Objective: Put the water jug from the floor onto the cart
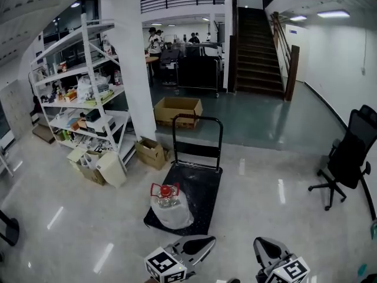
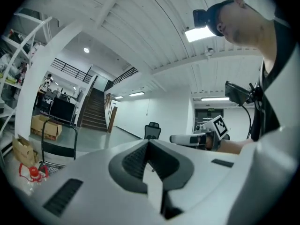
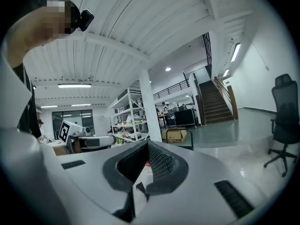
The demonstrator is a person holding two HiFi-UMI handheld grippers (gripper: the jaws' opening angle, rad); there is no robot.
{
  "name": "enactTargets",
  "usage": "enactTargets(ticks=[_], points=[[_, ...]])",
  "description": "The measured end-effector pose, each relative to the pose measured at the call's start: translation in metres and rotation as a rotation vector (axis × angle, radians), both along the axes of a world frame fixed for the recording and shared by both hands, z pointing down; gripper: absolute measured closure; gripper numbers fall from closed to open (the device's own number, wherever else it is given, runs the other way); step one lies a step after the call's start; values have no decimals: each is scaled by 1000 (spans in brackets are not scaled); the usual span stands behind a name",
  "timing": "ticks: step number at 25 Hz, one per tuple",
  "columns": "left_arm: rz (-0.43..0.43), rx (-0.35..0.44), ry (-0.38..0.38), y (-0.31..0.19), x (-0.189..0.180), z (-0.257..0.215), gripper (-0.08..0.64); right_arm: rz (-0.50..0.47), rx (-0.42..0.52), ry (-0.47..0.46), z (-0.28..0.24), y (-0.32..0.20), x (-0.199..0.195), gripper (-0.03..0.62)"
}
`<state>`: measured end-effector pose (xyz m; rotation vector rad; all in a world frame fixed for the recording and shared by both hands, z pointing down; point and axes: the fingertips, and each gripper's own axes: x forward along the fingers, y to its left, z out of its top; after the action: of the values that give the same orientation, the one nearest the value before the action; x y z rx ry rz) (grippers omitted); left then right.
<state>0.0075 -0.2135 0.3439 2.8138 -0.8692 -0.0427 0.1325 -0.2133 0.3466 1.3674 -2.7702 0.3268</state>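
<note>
Two hazards from here. Water jug seemingly perched on near-left corner of cart deck, though unclear whether wholly on it or partly on floor; liable to topple off that edge if bumped or wheeled away. Slick rounded body, thin red handle: prone to slipping in an off-centre pinch. Left gripper and right gripper low at near edge, side by side, noses toward jug, well apart from it, both clenched on nothing
</note>
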Motion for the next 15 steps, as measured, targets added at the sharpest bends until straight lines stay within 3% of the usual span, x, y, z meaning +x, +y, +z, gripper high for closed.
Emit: enactTargets(ticks=[9, 15], points=[[29, 58, -1, 105, -11, -11, 560, -1, 46, 36, -21, 112, -13, 591], [10, 64, -13, 203, 21, -10, 560, -50, 78, 13, -23, 205, 18, 591]])
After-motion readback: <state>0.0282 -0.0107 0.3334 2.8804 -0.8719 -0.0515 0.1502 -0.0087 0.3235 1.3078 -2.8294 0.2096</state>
